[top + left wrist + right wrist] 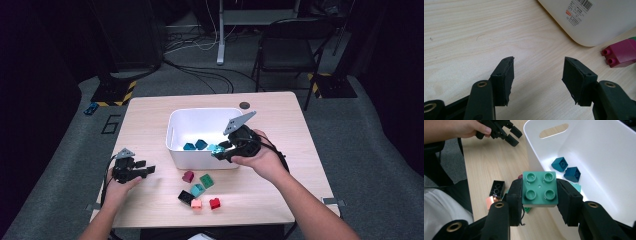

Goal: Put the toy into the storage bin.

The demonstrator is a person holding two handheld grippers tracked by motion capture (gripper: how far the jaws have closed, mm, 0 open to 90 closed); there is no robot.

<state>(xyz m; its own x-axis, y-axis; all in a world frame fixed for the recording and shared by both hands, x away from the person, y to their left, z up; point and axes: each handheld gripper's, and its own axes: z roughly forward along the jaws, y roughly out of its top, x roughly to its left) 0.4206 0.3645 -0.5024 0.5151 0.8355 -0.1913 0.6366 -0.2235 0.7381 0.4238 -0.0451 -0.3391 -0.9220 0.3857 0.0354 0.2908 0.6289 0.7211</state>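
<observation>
Right gripper view showed right tongs (pixel 539 195) clamped on teal brick (pixel 539 189) beside white bin (pixel 599 157), frame centre; left tongs (pixel 537 77) stood apart, empty, above bench (pixel 474 37).

Each hand carries a black tool. The left tool (pixel 146 171) and the right tool (pixel 220 151) both wear a grey three-cornered plate on top, and a black cable trails from each. The jaws are matte black blocks with flat, worn pads (pixel 506 80), small screw holes in their outer faces and brass-ringed holes on the arms behind. The forearms are bare.
</observation>
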